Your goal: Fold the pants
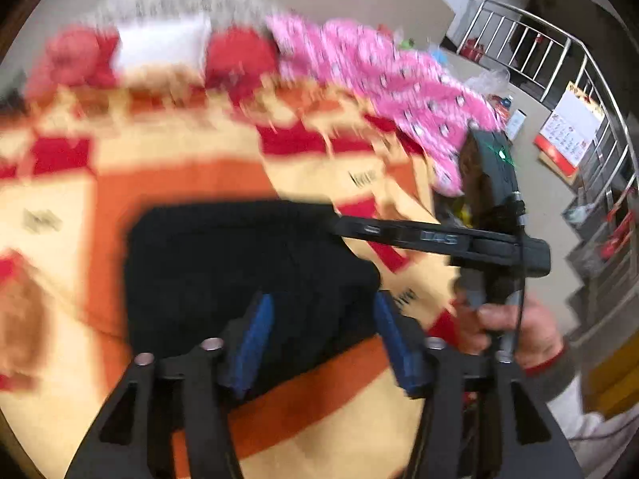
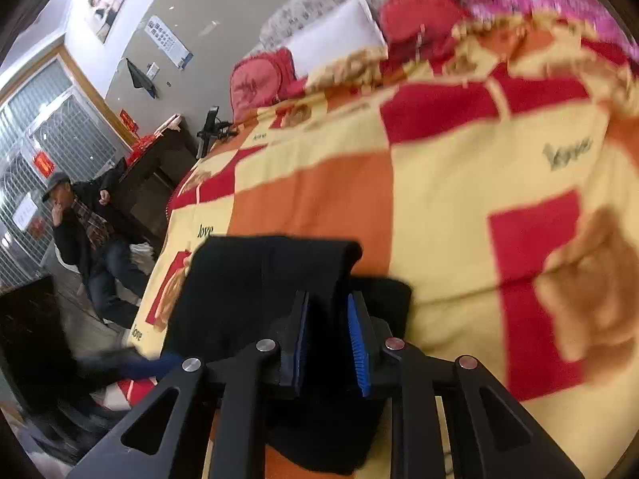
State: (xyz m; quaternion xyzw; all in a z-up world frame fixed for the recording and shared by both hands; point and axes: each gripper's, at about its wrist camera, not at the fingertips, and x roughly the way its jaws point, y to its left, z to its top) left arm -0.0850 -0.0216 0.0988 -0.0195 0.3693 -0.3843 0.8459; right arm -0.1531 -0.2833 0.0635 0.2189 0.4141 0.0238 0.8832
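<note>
Two grippers work your black pants [image 1: 247, 275] on the bed [image 1: 327, 407]: left gripper [image 1: 323, 343] fingers apart, released; right gripper [image 2: 327, 343] fingers nearly together, pinching cloth at lower centre for folding.

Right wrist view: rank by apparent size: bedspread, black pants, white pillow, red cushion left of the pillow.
1. Bedspread
2. Black pants
3. White pillow and red cushion: look alike, not ranked.
The pants are nearest the camera, so they loom large.
</note>
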